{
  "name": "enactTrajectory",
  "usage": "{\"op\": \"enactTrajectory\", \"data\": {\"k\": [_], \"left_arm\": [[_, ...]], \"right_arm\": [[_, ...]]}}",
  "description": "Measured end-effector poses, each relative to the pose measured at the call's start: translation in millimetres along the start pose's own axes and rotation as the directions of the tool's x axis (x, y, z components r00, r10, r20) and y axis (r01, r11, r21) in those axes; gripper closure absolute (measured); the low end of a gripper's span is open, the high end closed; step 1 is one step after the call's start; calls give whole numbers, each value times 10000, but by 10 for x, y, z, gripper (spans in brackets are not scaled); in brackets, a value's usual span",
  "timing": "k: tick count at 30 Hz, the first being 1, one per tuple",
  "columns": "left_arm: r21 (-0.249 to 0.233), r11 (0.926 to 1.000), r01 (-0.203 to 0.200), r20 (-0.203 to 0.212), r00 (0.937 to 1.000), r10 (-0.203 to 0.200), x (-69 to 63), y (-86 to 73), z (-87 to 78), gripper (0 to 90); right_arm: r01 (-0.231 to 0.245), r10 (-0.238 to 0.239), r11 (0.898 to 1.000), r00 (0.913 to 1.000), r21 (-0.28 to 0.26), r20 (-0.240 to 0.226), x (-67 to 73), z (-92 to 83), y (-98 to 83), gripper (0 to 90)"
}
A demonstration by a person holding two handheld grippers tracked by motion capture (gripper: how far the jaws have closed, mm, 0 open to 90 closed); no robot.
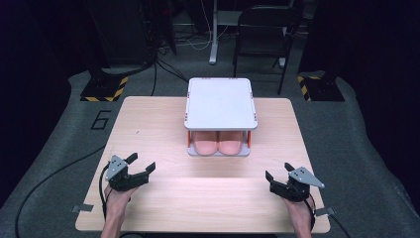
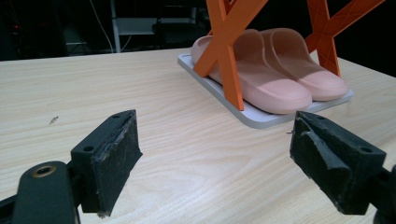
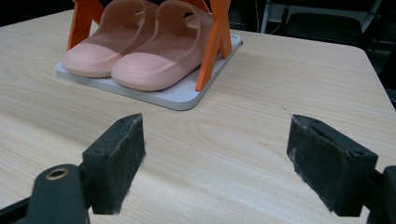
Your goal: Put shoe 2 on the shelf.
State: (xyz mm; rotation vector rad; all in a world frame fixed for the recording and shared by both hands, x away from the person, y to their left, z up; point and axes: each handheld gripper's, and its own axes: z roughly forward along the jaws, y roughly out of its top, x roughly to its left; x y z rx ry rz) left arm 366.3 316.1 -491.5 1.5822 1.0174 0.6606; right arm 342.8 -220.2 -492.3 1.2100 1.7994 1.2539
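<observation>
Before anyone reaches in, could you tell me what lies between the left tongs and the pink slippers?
Only bare wooden table: in the left gripper view, nothing sits between the open left tongs and the pink slippers on the rack's lower tray.

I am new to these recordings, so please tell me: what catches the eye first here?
A pair of pink slippers sits on the lower shelf of a small white rack with orange struts, mid-table. Nearer the person, the left gripper and right gripper wait open at either side.
</observation>
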Motion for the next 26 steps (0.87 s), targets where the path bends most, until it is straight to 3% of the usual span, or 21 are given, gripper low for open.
{"op": "enactTrajectory", "data": {"k": [26], "left_arm": [[253, 9994, 227, -97, 9997, -224, 22, -64, 13, 159]], "right_arm": [[193, -187, 9994, 9996, 290, -216, 18, 66, -26, 182]]}}
